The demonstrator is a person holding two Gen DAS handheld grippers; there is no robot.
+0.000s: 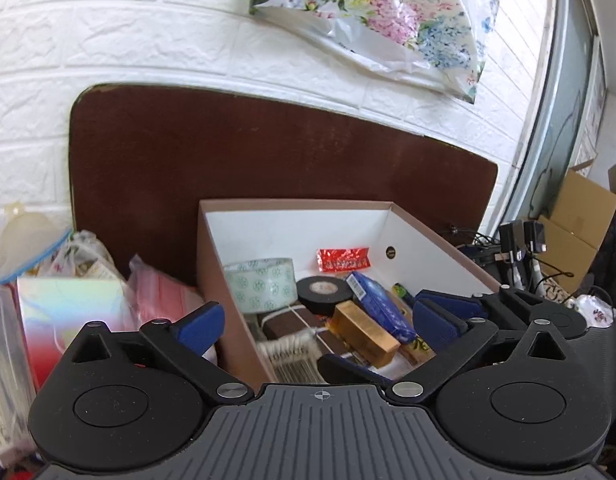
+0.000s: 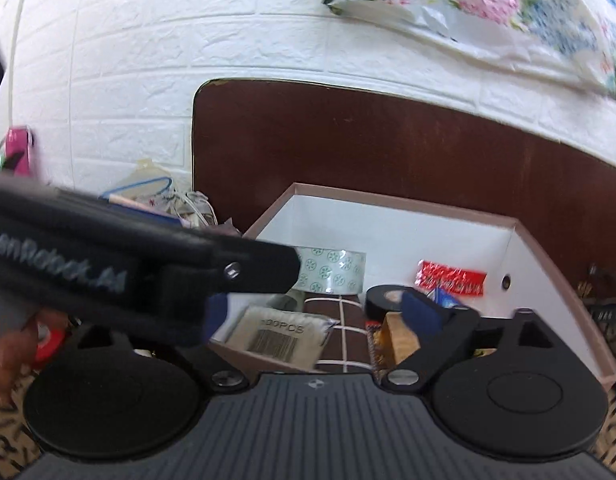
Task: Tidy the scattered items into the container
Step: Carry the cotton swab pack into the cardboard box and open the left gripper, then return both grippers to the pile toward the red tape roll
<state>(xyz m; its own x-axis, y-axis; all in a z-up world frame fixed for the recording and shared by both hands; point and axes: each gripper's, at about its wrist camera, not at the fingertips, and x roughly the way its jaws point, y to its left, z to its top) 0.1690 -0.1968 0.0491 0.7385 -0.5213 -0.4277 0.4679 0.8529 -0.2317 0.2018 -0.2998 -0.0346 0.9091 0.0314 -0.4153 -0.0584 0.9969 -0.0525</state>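
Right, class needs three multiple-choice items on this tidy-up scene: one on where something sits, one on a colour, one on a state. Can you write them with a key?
1. Where is the black tape roll?
A. Inside the box
B. On the floor beside it
C. Held in a gripper

2. What colour is the foil packet by the box's far wall?
A. Green
B. Red
C. Yellow

3. How is the left gripper?
A. Shut on the clear tape roll
B. Shut on nothing
C. Open, holding nothing

Key:
1 A: the roll lies among the items within the box walls.
2 B: the left wrist view shows it shiny red against the white wall.
3 C: its blue pads stand wide apart with nothing between them.
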